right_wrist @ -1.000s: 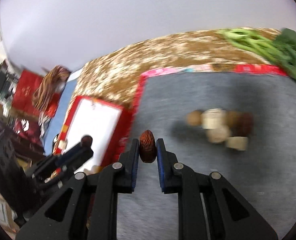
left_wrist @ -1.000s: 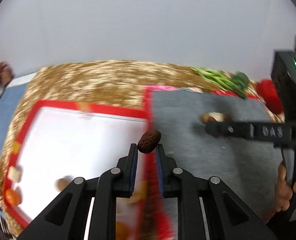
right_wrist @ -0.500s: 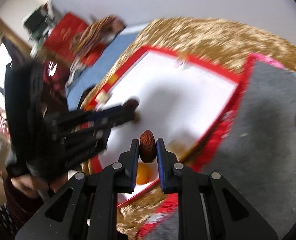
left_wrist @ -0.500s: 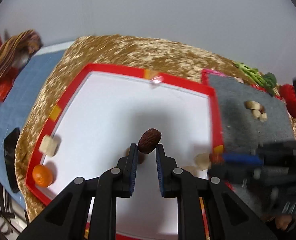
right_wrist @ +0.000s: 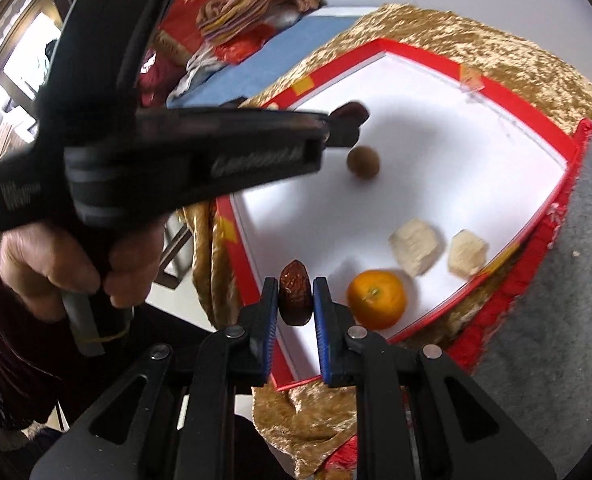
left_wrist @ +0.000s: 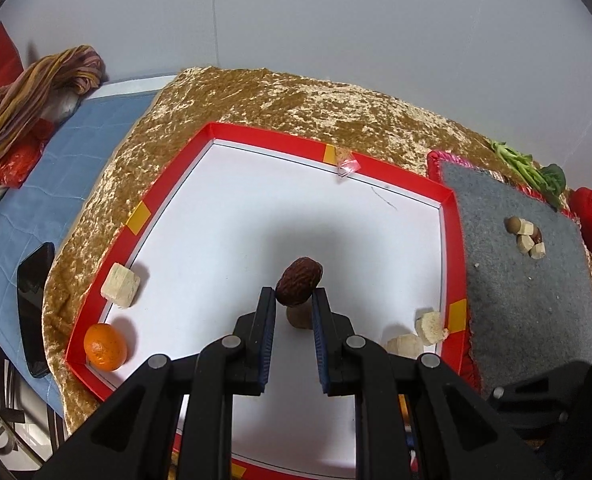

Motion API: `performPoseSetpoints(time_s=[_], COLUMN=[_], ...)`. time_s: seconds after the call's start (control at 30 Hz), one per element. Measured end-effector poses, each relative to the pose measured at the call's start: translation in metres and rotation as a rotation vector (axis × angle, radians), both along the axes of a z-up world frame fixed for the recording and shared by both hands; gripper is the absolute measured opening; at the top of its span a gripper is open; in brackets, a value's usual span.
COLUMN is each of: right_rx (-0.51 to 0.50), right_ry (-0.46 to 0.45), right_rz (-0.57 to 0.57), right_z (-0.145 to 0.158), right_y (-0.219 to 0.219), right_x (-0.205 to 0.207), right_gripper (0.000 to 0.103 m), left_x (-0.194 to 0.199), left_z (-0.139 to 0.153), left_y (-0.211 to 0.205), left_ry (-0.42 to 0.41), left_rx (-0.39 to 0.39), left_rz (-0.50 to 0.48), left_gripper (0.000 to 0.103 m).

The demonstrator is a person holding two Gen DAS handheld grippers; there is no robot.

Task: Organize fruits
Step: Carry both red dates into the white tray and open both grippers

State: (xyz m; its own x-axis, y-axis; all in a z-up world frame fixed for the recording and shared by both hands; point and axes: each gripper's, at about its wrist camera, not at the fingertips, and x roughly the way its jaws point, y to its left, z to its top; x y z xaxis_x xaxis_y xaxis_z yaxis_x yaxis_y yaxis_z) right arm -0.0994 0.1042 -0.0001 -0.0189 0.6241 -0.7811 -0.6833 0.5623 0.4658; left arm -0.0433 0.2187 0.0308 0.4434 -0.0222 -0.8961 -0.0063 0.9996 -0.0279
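My left gripper [left_wrist: 294,300] is shut on a wrinkled dark red date [left_wrist: 299,286], held above the white floor of the red-rimmed tray [left_wrist: 256,134]. A brown round fruit [left_wrist: 299,318] lies on the tray floor right below it. My right gripper [right_wrist: 295,298] is shut on a second red date [right_wrist: 295,300] over the tray's [right_wrist: 416,54] near corner, beside an orange [right_wrist: 377,299]. The right wrist view shows the left gripper [right_wrist: 350,120] reaching across with its date, above the brown fruit [right_wrist: 363,163]. A hand [right_wrist: 76,264] grips its handle.
The tray also holds pale cubes [left_wrist: 121,285] [left_wrist: 430,327] [right_wrist: 414,246] and another orange [left_wrist: 105,347]. Right of it, a grey mat [left_wrist: 516,300] carries a small pile of fruit pieces [left_wrist: 524,236]. Greens [left_wrist: 532,172] lie behind it. A phone [left_wrist: 36,308] rests on blue cloth at the left.
Both grippers swung left from over the grey mat to over the red tray. Each has kept its date.
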Motion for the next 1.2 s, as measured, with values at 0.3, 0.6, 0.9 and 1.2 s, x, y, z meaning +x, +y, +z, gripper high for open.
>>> performPoseSetpoints(time_s=[0.3, 0.6, 0.9, 1.2], right_rx=[-0.156, -0.31, -0.269, -0.108], right_ry=[-0.01, 0.007, 0.091, 0.154], right_rz=[0.089, 0.158, 0.168, -0.114], right_z=[-0.018, -0.022, -0.022, 0.005], right_y=[0.019, 0.018, -0.004, -0.091], right_x=[-0.008, 0.0, 0.018, 0.082], right_gripper=[0.019, 0.019, 0.019, 0.059], left_x=[0.001, 0.002, 0.002, 0.011], left_z=[-0.003, -0.003, 0.002, 0.006], left_y=[0.0, -0.002, -0.009, -0.053], left_ry=[0.006, 0.007, -0.014, -0.03], left_rx=[0.023, 0.026, 0.023, -0.004], left_rz=[0.005, -0.007, -0.025, -0.107], left_gripper=[0.017, 0.017, 0.017, 0.018])
